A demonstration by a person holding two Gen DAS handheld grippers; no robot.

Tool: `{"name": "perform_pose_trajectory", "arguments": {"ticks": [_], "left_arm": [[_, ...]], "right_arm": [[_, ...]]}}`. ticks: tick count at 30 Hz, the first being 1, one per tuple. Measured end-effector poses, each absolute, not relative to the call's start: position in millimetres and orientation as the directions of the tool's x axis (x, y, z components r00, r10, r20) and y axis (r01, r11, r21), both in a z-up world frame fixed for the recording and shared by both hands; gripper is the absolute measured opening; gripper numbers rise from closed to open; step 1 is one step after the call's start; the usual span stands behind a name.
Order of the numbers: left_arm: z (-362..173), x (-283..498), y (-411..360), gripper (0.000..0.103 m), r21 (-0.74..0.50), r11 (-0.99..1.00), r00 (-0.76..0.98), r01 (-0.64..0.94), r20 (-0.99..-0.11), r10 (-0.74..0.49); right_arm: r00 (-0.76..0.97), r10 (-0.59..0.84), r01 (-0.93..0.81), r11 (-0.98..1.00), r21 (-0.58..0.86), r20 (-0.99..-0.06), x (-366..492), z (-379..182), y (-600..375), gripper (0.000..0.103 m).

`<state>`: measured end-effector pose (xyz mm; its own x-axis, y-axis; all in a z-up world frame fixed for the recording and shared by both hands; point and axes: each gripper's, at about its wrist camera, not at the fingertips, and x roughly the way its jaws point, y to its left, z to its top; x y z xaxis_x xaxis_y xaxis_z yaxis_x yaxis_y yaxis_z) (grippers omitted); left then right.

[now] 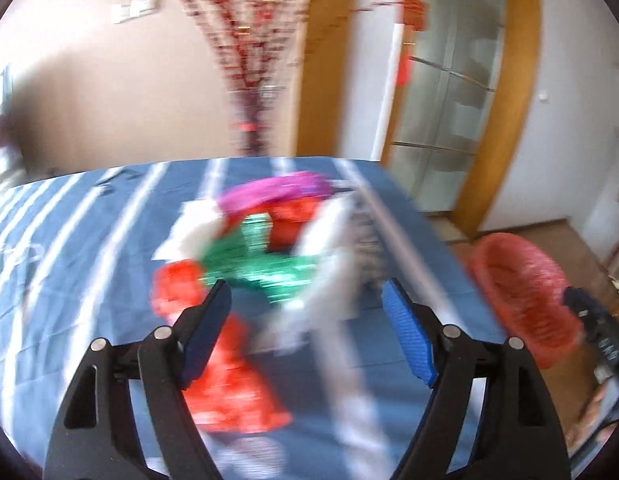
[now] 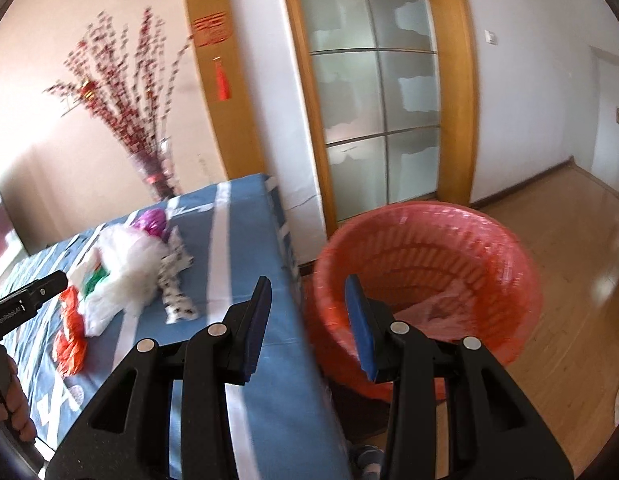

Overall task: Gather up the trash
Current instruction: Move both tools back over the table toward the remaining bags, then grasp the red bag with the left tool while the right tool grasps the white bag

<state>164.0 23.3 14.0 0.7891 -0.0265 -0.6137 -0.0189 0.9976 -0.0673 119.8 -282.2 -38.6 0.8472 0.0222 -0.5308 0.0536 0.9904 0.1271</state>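
A pile of trash lies on the blue striped table [image 1: 69, 280]: a green foil wrapper [image 1: 261, 264], red bags [image 1: 229, 376], white plastic [image 1: 329, 264] and a purple wrapper [image 1: 273, 190]. The view is blurred. My left gripper [image 1: 307, 296] is open just in front of the pile, holding nothing. In the right wrist view the pile shows as a white bag [image 2: 125, 268], an orange-red bag [image 2: 71, 336] and a spotted wrapper [image 2: 177, 280]. My right gripper [image 2: 307, 296] is open and empty over the table edge beside the red trash basket [image 2: 425, 272], which also shows in the left wrist view [image 1: 521, 300].
A vase of red branches [image 2: 149, 152] stands behind the table [image 2: 237, 240] by the wall. A frosted glass door in a wooden frame [image 2: 373, 92] is behind the basket. Wooden floor [image 2: 569, 280] extends to the right.
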Motion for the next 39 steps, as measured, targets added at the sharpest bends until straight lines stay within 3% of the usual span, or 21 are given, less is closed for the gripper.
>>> {"name": "perform_pose_trajectory", "arguments": {"ticks": [7, 16, 22, 26, 32, 39], "left_arm": [[-21, 162, 82, 0.077, -0.033, 0.985, 0.726, -0.172, -0.68, 0.104], [-50, 180, 90, 0.076, -0.09, 0.98, 0.665, -0.176, -0.745, 0.051], [-60, 186, 92, 0.061, -0.149, 0.974, 0.644, -0.169, -0.765, -0.006], [-58, 184, 92, 0.035, -0.181, 0.974, 0.654, -0.139, -0.755, -0.046], [-57, 178, 98, 0.027, -0.195, 0.975, 0.669, -0.109, -0.74, -0.073], [-44, 158, 120, 0.027, -0.205, 0.973, 0.71, -0.104, -0.701, -0.072]], "right_arm": [[0.826, 0.085, -0.019, 0.992, 0.123, -0.557, 127, -47, -241, 0.04], [0.804, 0.105, -0.053, 0.993, 0.105, -0.585, 127, -53, -217, 0.04], [0.794, 0.112, -0.069, 0.993, 0.094, -0.597, 129, -55, -205, 0.04], [0.789, 0.122, -0.086, 0.992, 0.088, -0.602, 132, -55, -197, 0.04], [0.778, 0.152, -0.129, 0.988, 0.082, -0.609, 138, -57, -178, 0.04], [0.755, 0.225, -0.197, 0.974, 0.115, -0.616, 151, -58, -149, 0.04]]}}
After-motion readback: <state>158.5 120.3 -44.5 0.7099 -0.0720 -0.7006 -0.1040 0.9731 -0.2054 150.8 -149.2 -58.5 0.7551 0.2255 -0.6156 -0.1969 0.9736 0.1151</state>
